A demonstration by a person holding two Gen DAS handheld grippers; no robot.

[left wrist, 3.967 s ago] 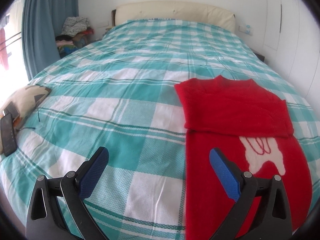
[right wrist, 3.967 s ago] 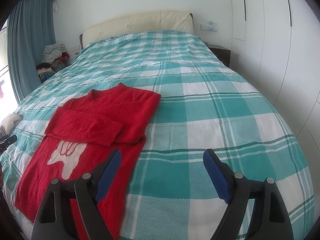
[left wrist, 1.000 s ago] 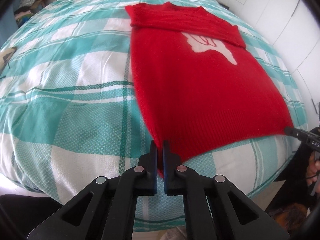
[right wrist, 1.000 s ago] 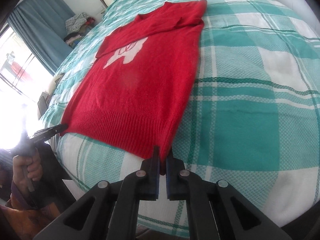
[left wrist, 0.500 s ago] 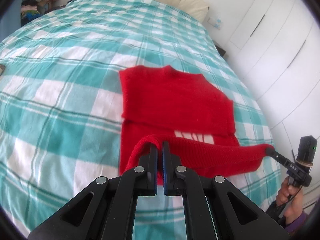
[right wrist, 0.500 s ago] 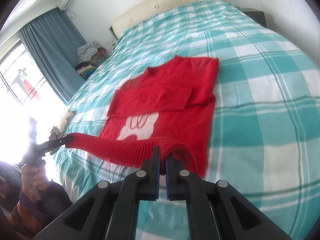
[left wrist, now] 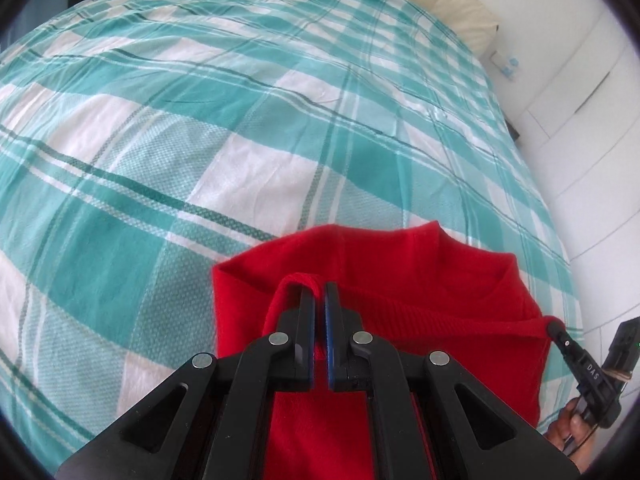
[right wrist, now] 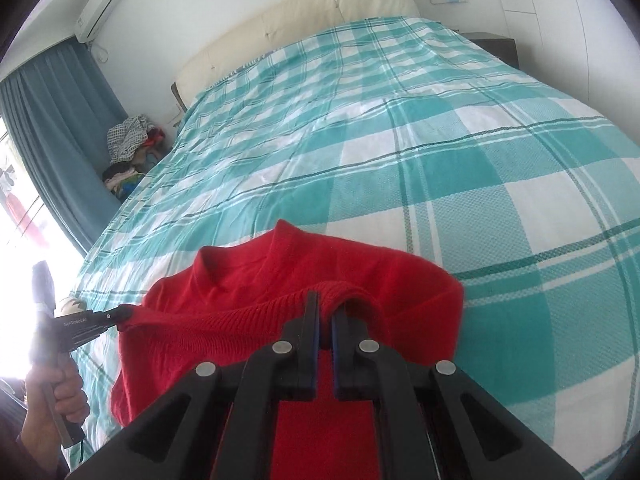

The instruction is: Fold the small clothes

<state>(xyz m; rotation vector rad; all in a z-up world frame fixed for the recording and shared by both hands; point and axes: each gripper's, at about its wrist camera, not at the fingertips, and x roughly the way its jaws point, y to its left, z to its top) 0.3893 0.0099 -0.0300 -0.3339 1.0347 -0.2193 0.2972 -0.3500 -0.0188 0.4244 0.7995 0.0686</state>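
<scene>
A red knit sweater [left wrist: 400, 264] lies on the teal plaid bed [left wrist: 200, 140], its bottom half doubled over toward the collar. My left gripper [left wrist: 319, 292] is shut on one corner of the ribbed hem. My right gripper [right wrist: 325, 300] is shut on the other hem corner, and it also shows at the right edge of the left wrist view, the right gripper [left wrist: 554, 326] pinching red fabric. The ribbed hem [right wrist: 224, 316] stretches taut between the two grippers just short of the neckline [right wrist: 240, 264]. In the right wrist view the left gripper [right wrist: 124, 312] shows at the left.
A cream headboard [right wrist: 296, 12] stands at the far end of the bed. A pile of clothes [right wrist: 128, 140] sits by the blue curtain [right wrist: 52, 132]. White wardrobe doors [left wrist: 580, 100] line the right side. A hand [right wrist: 60, 396] holds the left gripper's handle.
Both grippers have carried the hem forward over the sweater, from the near bed edge up to the collar. The white motif on the front is now covered by the folded half.
</scene>
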